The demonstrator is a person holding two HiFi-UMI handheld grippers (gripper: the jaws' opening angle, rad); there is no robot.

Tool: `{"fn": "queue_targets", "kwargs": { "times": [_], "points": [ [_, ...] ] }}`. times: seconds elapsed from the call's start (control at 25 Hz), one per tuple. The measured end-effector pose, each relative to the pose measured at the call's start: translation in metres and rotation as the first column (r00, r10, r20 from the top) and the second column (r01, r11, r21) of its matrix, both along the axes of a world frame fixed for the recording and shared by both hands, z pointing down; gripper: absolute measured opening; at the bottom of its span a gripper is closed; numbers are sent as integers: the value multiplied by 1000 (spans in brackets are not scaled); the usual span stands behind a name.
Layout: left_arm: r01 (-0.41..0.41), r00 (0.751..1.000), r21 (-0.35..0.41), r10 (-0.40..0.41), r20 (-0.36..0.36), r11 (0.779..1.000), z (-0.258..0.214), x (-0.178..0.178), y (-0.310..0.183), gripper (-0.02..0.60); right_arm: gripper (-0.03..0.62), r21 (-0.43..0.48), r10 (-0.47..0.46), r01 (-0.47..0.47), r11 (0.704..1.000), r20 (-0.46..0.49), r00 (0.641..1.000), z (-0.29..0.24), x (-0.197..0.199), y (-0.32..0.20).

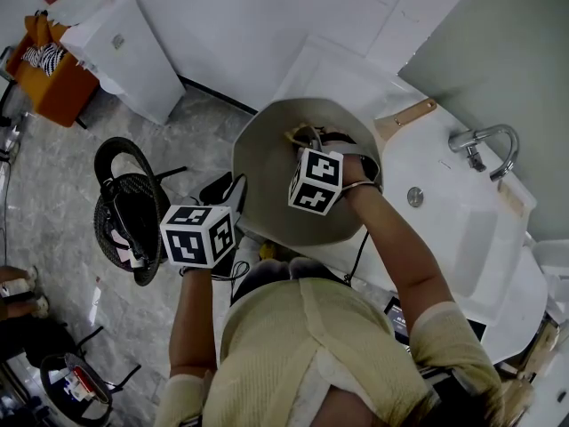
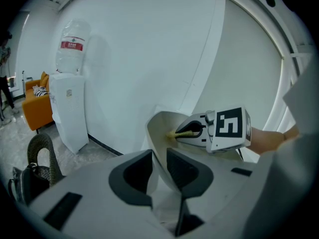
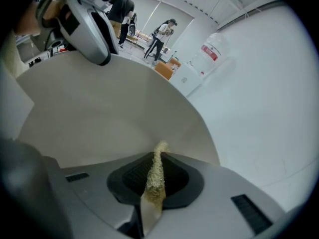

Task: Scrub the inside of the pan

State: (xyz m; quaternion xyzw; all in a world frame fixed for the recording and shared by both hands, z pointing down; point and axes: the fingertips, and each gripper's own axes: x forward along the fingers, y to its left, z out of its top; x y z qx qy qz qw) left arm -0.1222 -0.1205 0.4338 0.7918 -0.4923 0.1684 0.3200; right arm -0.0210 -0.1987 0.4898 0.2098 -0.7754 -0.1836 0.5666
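The pan [image 1: 271, 172] is tilted up on edge beside the sink, its pale grey inside facing me and its wooden handle [image 1: 405, 114] pointing to the upper right. My left gripper [image 1: 233, 196] is shut on the pan's near rim [image 2: 158, 166], which runs between the two pads. My right gripper [image 1: 303, 138] is inside the pan near its upper part, shut on a thin yellow scrub pad [image 3: 155, 176]. The pad's tip [image 2: 178, 132] rests against the pan's inner wall [image 3: 109, 113]. The left gripper view shows the right gripper [image 2: 193, 131] reaching into the pan.
A white sink [image 1: 462, 221] with a chrome faucet [image 1: 487, 144] and drain [image 1: 415, 197] lies to the right. A white water dispenser [image 1: 124, 52], an orange seat [image 1: 53, 83] and a black woven basket [image 1: 124, 212] stand on the floor at left. People [image 3: 162, 36] stand far off.
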Motion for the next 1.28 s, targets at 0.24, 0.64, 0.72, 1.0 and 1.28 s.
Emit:
{"fn": "queue_targets", "kwargs": {
  "times": [0.24, 0.64, 0.72, 1.0, 1.28],
  "points": [
    [5, 1000, 4, -5, -2, 1000, 0, -1, 1, 140, 54, -7, -3, 3, 1000, 32, 999, -9, -2, 9],
    [12, 1000, 5, -12, -12, 1000, 0, -1, 2, 140, 54, -126, 51, -44, 991, 49, 998, 5, 2, 22],
    [12, 1000, 5, -12, -12, 1000, 0, -1, 2, 140, 54, -143, 53, -44, 989, 55, 997, 7, 0, 25],
    [10, 1000, 2, -10, -14, 1000, 0, 0, 2, 140, 54, -175, 36, -21, 984, 79, 996, 10, -14, 33],
    [6, 1000, 0, -6, -13, 1000, 0, 0, 2, 140, 54, -227, -19, 47, 973, 121, 993, 10, -29, 48]
  ]
}}
